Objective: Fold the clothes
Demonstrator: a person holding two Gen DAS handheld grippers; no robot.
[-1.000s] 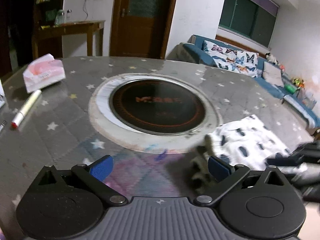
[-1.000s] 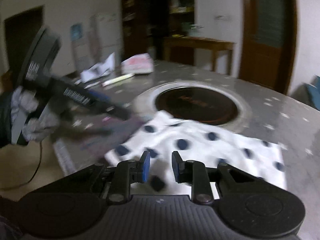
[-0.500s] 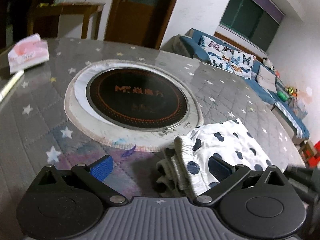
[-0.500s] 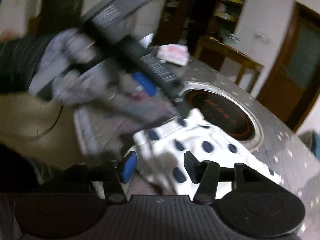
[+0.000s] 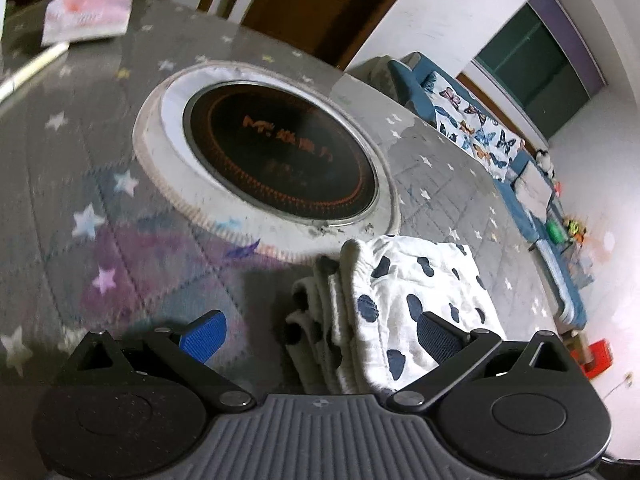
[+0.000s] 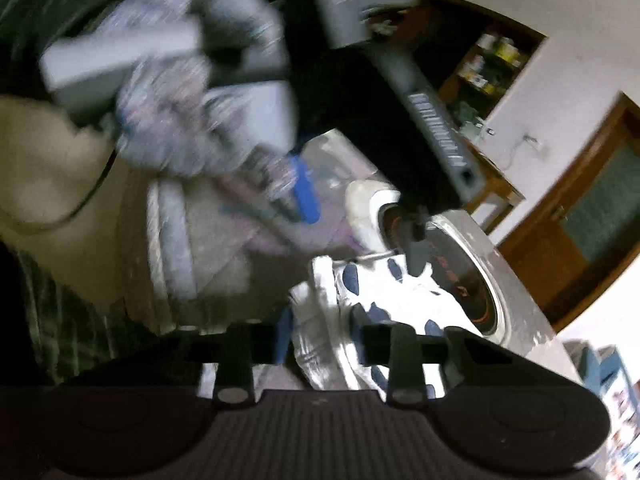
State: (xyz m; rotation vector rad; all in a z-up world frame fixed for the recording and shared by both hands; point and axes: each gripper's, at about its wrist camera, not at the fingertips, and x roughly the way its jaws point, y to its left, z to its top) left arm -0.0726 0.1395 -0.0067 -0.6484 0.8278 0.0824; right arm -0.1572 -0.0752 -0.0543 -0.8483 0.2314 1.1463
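A folded white garment with dark blue spots (image 5: 404,296) lies on the star-patterned table cloth (image 5: 80,184), just in front of the round cooktop (image 5: 280,156). My left gripper (image 5: 320,332) is open wide. The garment's stacked folded edge lies between its blue pads, nearer the right one, and neither pad presses on it. In the blurred right wrist view the garment (image 6: 388,288) bunches between the fingers of my right gripper (image 6: 322,332), which have closed in on its thick folded edge. The left gripper (image 6: 306,192) and a gloved hand (image 6: 188,120) hang above the garment there.
A pink tissue pack (image 5: 86,16) and a white pen (image 5: 32,68) lie at the table's far left. A blue sofa with butterfly cushions (image 5: 476,132) stands beyond the table's right edge. A person's torso (image 6: 60,200) is close on the left in the right wrist view.
The left gripper has come closer over the garment's folded edge, still open. The right gripper opened half a second ago and has now narrowed around the bunched cloth.
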